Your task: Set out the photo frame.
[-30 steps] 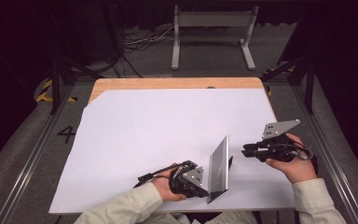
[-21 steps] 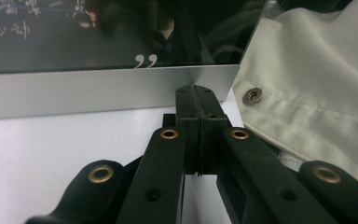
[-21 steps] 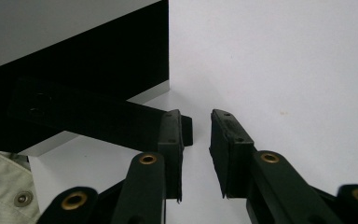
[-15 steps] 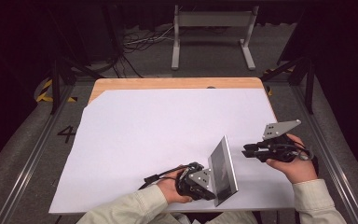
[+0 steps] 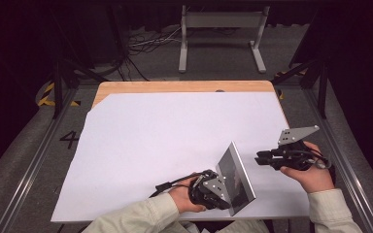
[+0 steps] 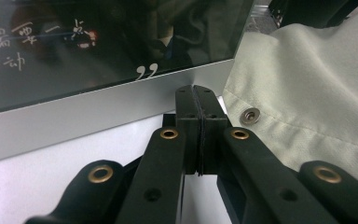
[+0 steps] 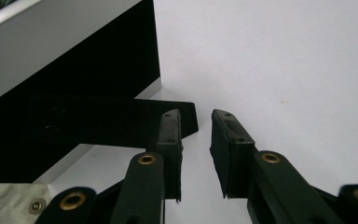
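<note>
A silver-rimmed picture frame [image 5: 236,175] with a dark glossy face stands tilted on the white sheet [image 5: 175,131] near the front edge. My left gripper [image 5: 217,190] holds it from the left, low on its rim. In the left gripper view the jaws [image 6: 196,93] are pressed together at the silver border [image 6: 98,109] under the dark face with white writing. My right gripper [image 5: 260,158] hovers just right of the frame and points at it. Its jaws [image 7: 196,117] stand apart with nothing between them, close to the frame's black back [image 7: 74,70] and its flat black stand [image 7: 107,120].
The white sheet covers most of a wooden table [image 5: 175,86]. Metal rails [image 5: 349,170] run along both sides, and a grey stand [image 5: 221,29] with cables lies beyond the far edge. A pale sleeve [image 6: 307,84] hangs close behind the frame.
The frame has tipped from nearly edge-on to leaning over, so its dark face now shows from above. The left hand shifted slightly with it. The right gripper has stayed still.
</note>
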### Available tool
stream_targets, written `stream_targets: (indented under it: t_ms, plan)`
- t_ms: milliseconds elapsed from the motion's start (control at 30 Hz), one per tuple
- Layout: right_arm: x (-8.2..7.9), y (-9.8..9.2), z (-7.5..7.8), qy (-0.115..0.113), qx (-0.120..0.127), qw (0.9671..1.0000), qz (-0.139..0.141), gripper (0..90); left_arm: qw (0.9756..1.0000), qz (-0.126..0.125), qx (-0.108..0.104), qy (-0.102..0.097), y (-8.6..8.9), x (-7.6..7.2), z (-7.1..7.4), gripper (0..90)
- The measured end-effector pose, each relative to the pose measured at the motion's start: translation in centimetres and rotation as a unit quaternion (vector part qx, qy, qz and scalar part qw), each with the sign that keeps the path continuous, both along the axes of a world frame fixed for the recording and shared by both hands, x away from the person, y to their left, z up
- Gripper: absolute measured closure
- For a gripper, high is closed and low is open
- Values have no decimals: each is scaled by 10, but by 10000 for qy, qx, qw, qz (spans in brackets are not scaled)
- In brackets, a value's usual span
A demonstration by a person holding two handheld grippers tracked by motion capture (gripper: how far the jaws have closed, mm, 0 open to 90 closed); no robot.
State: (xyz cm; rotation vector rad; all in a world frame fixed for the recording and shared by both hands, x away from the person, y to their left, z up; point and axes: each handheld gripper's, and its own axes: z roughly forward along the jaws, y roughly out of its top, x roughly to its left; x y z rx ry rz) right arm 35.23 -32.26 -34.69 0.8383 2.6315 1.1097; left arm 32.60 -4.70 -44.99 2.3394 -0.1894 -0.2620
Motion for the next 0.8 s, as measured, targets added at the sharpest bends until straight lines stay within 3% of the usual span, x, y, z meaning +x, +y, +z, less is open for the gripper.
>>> stream_targets:
  t_ms: [567,800]
  plan:
    - [-1,-1,1,44,67,9999,-104,713,10000,87,-25,-6,-20,-3,-1,895]
    - [-1,-2,2,38,68,9998,-190,704,10000,30,16,-89,-15,-7,2,870]
